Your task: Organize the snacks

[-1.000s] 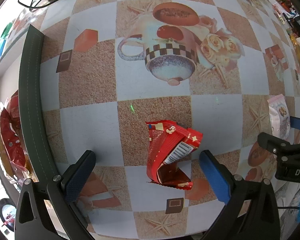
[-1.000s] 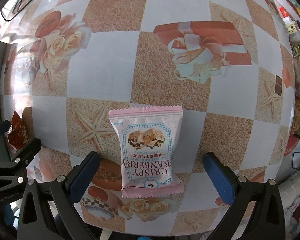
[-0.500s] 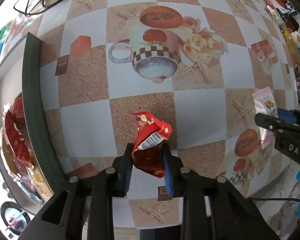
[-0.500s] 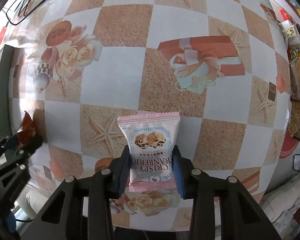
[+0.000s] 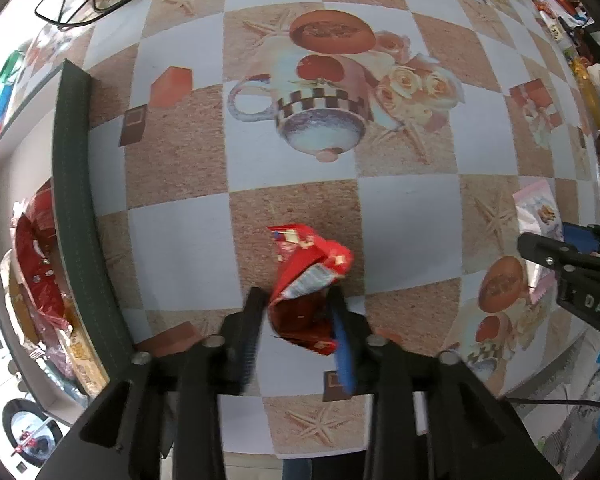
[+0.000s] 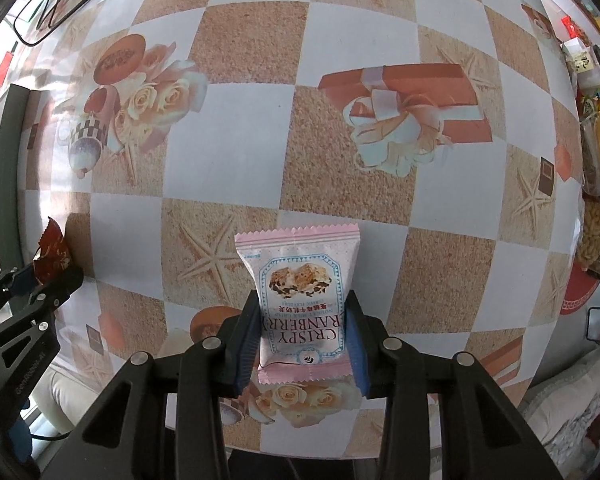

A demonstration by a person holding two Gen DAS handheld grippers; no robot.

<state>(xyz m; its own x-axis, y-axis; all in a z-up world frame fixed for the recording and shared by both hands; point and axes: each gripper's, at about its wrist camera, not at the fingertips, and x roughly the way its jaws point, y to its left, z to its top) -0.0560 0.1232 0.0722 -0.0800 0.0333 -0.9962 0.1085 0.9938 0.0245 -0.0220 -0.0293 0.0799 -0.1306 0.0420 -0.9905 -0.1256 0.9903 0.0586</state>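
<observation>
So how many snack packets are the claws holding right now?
2. The red snack packet sits crumpled in the left claw, whose jaws are opening. The pink cranberry crisp packet is pinched in the right claw. More snacks lie by the table's edges.

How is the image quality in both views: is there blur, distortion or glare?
Left wrist view: strong fisheye bending of the checked tablecloth; the left gripper looks motion-smeared, its jaws opening around the red snack packet. Right wrist view: same bending, but the pink cranberry packet and its print are sharp; no strong glare.
</observation>
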